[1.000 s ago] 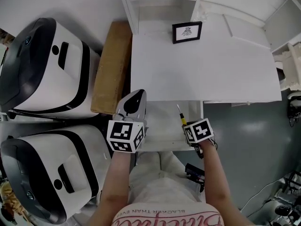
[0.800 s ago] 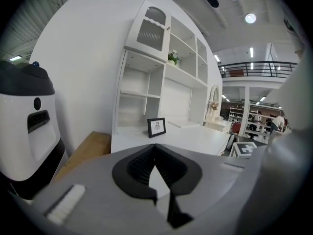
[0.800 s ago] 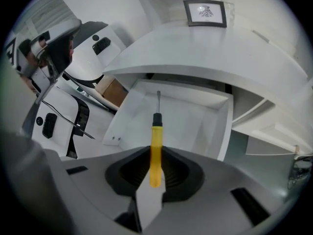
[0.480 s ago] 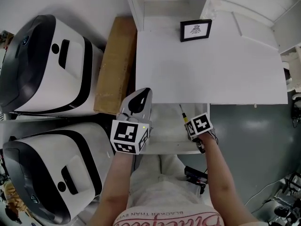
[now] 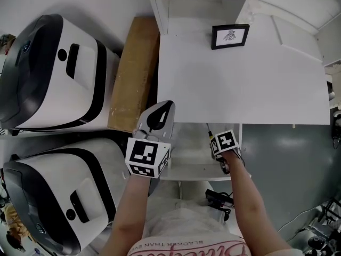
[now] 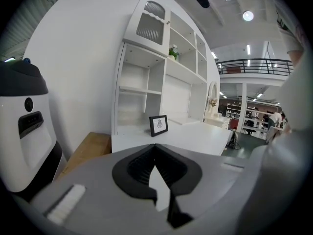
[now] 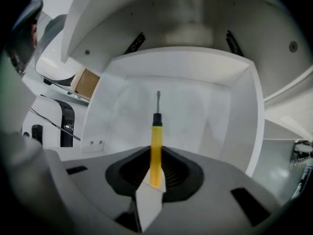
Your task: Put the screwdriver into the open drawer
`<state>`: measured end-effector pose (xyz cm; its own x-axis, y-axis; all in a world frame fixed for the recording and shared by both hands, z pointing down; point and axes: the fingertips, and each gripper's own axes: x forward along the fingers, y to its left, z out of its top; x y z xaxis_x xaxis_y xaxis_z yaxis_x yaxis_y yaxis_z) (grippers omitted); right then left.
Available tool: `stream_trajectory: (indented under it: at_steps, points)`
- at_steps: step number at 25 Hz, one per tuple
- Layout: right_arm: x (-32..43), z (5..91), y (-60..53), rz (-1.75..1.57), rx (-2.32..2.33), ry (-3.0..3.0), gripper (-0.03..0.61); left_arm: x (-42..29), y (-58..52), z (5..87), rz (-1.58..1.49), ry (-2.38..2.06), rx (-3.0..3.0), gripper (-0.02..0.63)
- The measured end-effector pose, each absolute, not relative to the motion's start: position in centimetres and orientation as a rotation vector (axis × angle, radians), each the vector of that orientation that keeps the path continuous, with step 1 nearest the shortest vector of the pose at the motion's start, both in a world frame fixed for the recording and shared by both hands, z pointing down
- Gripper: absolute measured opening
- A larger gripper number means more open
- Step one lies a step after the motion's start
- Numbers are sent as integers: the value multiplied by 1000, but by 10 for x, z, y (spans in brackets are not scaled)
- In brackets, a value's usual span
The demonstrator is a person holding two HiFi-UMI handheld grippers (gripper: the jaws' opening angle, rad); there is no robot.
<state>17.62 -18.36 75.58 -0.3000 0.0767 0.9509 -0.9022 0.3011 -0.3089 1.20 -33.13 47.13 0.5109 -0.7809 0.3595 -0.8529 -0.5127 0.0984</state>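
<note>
While right gripper [image 7: 155,180] clamps yellow screwdriver [image 7: 156,141] by handle, tip aims down into open drawer [image 7: 230,111], lined up for release inside. Left gripper [image 6: 155,173] jaws closed, empty, parked at drawer's left, clear of path.

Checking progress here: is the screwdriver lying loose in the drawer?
No, the right claw is shut on the screwdriver by its yellow handle, with the tip pointing into the open drawer.

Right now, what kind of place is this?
Probably a showroom or workshop hall: a white desk with a shelf unit, two large white-and-black machines beside it, and a railed balcony under high ceiling lights.
</note>
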Motion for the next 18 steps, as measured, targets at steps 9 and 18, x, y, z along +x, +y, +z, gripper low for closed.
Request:
stream_trajectory:
  at_steps: [9,18]
  points:
    - [170,783,-184,1190,828,-1490,75,2,-335,481,404,-1392,2468,9]
    - [173,800,-180,1184,905,-1450,75,0,-334,484,417,-1385,2469,9]
